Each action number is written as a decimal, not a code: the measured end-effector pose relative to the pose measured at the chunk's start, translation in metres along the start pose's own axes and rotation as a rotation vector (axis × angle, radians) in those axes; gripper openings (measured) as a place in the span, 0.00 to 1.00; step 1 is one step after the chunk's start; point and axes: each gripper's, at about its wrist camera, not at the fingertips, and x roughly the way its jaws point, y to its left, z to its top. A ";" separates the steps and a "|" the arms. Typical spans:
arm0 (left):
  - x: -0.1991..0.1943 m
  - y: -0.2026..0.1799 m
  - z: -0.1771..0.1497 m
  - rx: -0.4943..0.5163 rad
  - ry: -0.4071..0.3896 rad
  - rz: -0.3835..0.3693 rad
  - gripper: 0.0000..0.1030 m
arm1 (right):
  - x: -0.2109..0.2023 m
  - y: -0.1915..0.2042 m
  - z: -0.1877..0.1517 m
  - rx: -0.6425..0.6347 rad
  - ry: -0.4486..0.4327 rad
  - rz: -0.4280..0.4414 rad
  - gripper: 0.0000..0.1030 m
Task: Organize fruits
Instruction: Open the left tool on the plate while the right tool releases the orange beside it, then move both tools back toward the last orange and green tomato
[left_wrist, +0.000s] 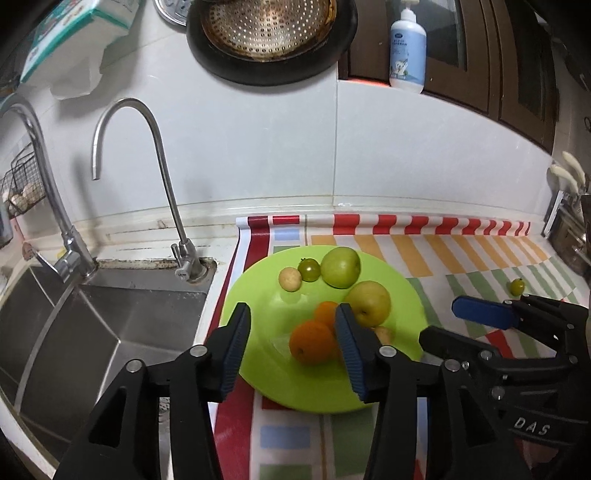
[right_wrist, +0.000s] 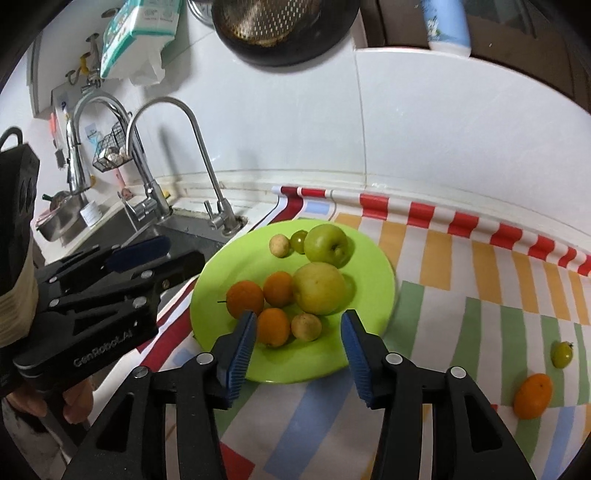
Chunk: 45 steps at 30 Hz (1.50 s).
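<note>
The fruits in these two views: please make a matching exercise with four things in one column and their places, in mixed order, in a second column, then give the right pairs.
Things
1. green apple
2. green tomato
3. lone orange
4. plate

Places
A. on the mat, nearest the right wrist camera, off the plate
B. on the mat beside the sink
C. on the far side of the plate
D. on the mat, off the plate, just beyond the lone orange

Pairs: 1-C, 2-D, 3-A, 4-B
</note>
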 end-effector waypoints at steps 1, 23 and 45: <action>-0.004 -0.001 -0.002 -0.006 0.002 0.001 0.46 | -0.005 0.000 0.000 -0.005 -0.009 -0.003 0.47; -0.079 -0.059 -0.020 -0.006 -0.051 0.003 0.63 | -0.100 -0.022 -0.028 0.012 -0.126 -0.078 0.58; -0.098 -0.154 -0.016 0.085 -0.100 -0.123 0.74 | -0.163 -0.091 -0.051 0.017 -0.155 -0.197 0.63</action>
